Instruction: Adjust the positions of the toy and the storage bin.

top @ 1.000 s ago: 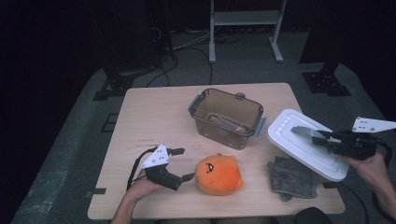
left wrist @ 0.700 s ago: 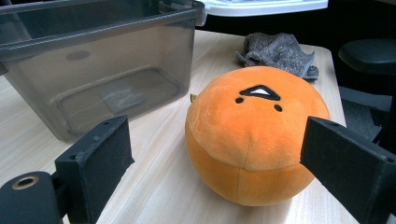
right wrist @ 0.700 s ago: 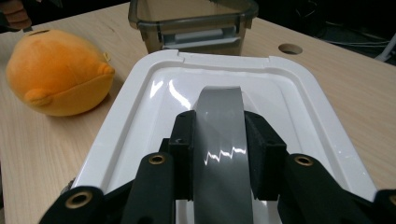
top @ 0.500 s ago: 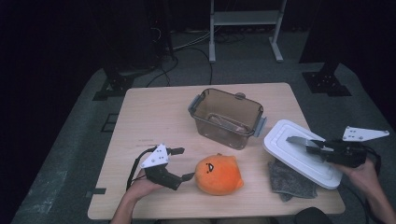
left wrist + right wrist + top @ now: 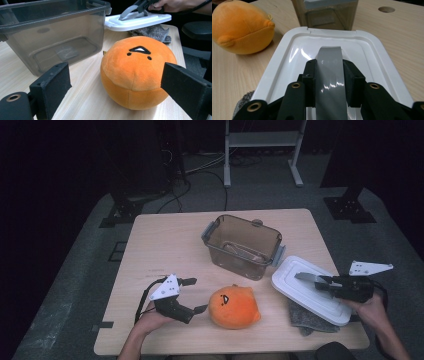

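Observation:
An orange round plush [image 5: 234, 306] with a small face lies near the table's front edge. My left gripper [image 5: 197, 295] stands open just left of it; in the left gripper view the plush [image 5: 136, 72] sits between and beyond the two pads [image 5: 53, 82], untouched. My right gripper [image 5: 327, 285] is shut on the grey handle [image 5: 329, 72] of a white lid [image 5: 300, 292]. The lid is held tilted at the table's right, over a grey cloth [image 5: 305, 322]. A clear brown container [image 5: 243, 245] stands without a lid at the table's middle, behind the plush.
The lid's near edge [image 5: 297, 57] points toward the container [image 5: 327, 15], with the plush [image 5: 242, 27] off to its left. A round hole [image 5: 386, 9] is cut in the tabletop past the container. The table's right edge runs close under my right hand.
My right gripper has come down and leftward with the white lid, which now hangs low over the grey cloth. The left gripper and the plush have not moved.

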The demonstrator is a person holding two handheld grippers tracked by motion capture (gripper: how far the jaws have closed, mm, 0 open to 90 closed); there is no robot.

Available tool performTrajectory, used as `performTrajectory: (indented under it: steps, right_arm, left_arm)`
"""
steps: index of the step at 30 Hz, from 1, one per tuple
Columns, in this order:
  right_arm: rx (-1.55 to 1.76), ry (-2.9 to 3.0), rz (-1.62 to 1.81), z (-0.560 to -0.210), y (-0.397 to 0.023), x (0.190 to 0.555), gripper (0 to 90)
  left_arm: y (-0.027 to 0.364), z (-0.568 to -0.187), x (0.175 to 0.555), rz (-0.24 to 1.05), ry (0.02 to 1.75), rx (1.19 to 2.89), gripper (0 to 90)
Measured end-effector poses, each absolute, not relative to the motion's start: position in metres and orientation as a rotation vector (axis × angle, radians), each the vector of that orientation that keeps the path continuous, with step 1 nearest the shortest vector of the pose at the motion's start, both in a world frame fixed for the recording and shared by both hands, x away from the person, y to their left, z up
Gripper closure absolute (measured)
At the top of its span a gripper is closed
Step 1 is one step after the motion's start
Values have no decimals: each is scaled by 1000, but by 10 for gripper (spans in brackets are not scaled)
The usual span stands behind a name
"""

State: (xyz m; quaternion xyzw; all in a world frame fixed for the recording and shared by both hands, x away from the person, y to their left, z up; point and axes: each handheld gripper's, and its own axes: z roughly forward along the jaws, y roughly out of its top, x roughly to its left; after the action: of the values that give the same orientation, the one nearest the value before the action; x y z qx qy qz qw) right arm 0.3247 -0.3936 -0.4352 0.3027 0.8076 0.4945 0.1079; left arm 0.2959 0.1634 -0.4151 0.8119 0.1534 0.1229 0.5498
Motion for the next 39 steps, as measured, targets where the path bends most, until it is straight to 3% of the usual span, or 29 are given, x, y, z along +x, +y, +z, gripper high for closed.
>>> performTrajectory:
  steps: [16, 18, 26, 39]
  right_arm:
    - [909, 2386, 1469, -446, -393, 322, 652]
    - [908, 2375, 1477, -445, -392, 321, 604]
    - [907, 2371, 1475, -440, -393, 322, 564]
    - [802, 2339, 1569, -392, -367, 331, 480]
  left_arm:
    - [163, -415, 296, 291, 361, 1923, 78]
    - [163, -415, 296, 290, 362, 1922, 78]
    - [164, -414, 296, 293, 361, 1922, 78]
    - [167, -412, 295, 306, 357, 1919, 78]
